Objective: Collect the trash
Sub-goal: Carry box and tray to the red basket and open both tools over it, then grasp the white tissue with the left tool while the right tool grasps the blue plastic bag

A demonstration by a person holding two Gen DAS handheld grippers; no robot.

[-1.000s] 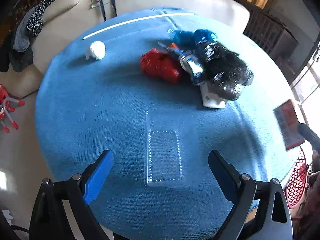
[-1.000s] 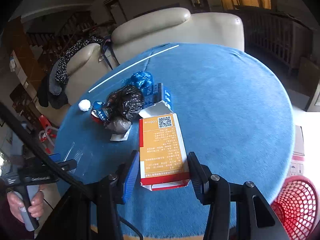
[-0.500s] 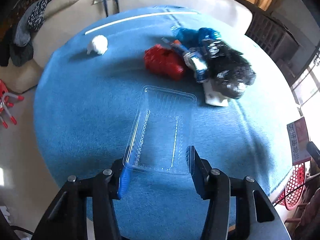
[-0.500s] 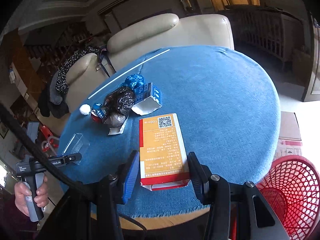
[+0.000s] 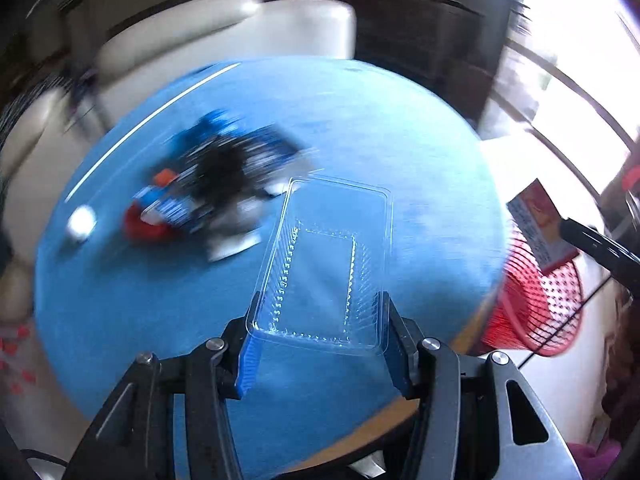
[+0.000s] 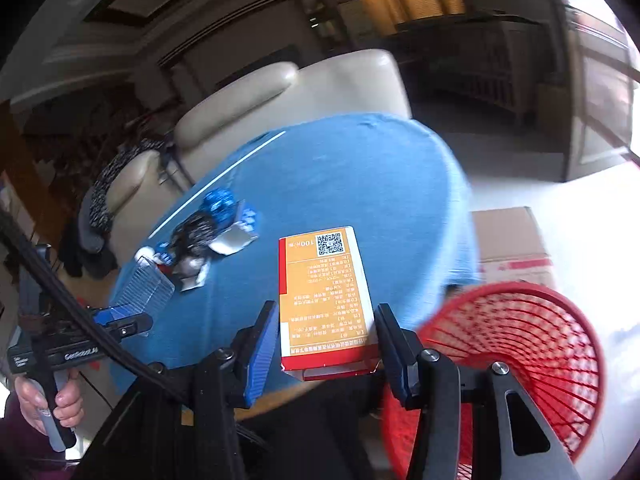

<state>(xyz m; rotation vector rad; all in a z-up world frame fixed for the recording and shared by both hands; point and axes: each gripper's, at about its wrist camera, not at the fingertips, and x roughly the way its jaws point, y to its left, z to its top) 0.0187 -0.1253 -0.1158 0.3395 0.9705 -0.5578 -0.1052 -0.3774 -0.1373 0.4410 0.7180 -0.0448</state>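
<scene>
Blue-clothed round tabletop (image 6: 360, 168) beneath me, beige sofa (image 6: 288, 96) behind. My left tool (image 5: 316, 346) has just closed on the clear plastic tray (image 5: 332, 256), lifted; my right tool (image 6: 326, 344) grips the orange box (image 6: 326, 292) beside the red basket (image 6: 516, 360).

both grippers: black angular linkage frames, silver pivot screws, ribbed blue finger pads (image 6: 262, 344); black cable (image 6: 60, 292) trails.

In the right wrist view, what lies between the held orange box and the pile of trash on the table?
Only bare blue tablecloth lies between the orange box and the trash pile in the right wrist view.
</scene>
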